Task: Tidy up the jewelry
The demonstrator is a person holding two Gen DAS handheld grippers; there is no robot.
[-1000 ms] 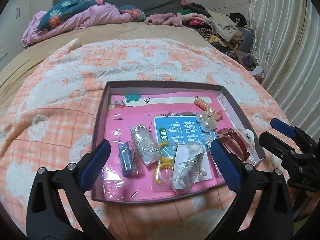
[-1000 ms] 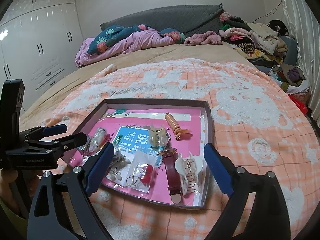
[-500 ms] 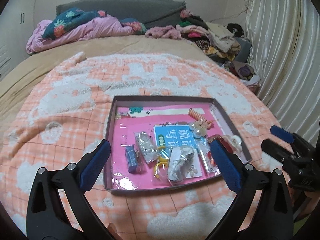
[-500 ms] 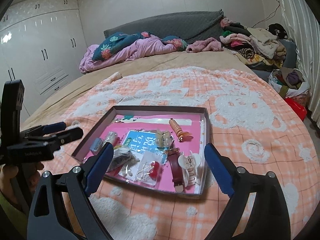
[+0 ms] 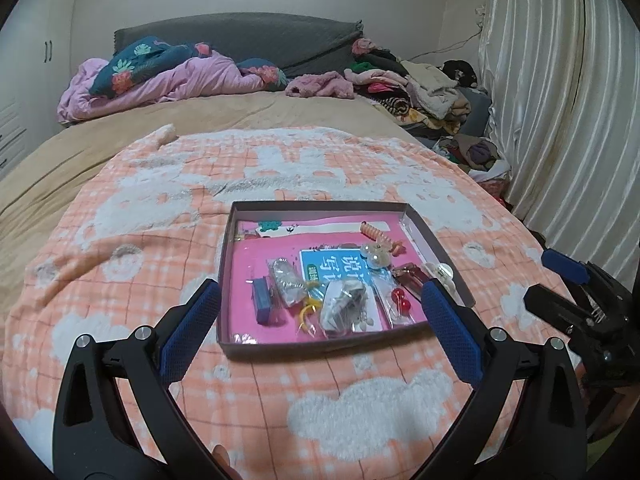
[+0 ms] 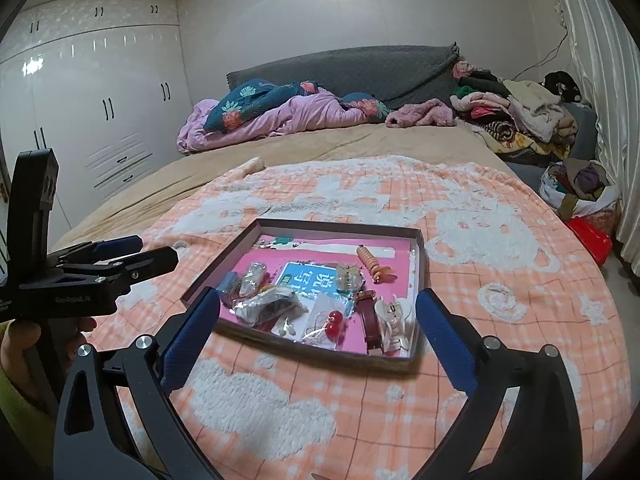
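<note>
Left gripper point(image 5: 320, 328) open and empty. Right gripper point(image 6: 318, 330) opening, nothing between its jaws. Jewelry tray point(image 6: 420, 280) lies ahead of both, apparently awaiting item selection.

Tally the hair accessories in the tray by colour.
Orange spiral clip: 1
Clear clip: 1
White claw clip: 1
Total: 3

A shallow open box point(image 6: 419, 280) lies flat on the bed, pink-lined. Inside: a white claw clip point(image 6: 394, 322) at five o'clock, burgundy strap point(image 6: 370, 318) beside it, bagged red beads point(image 6: 335, 319), orange spiral tie point(image 6: 370, 261) at one o'clock.
</note>
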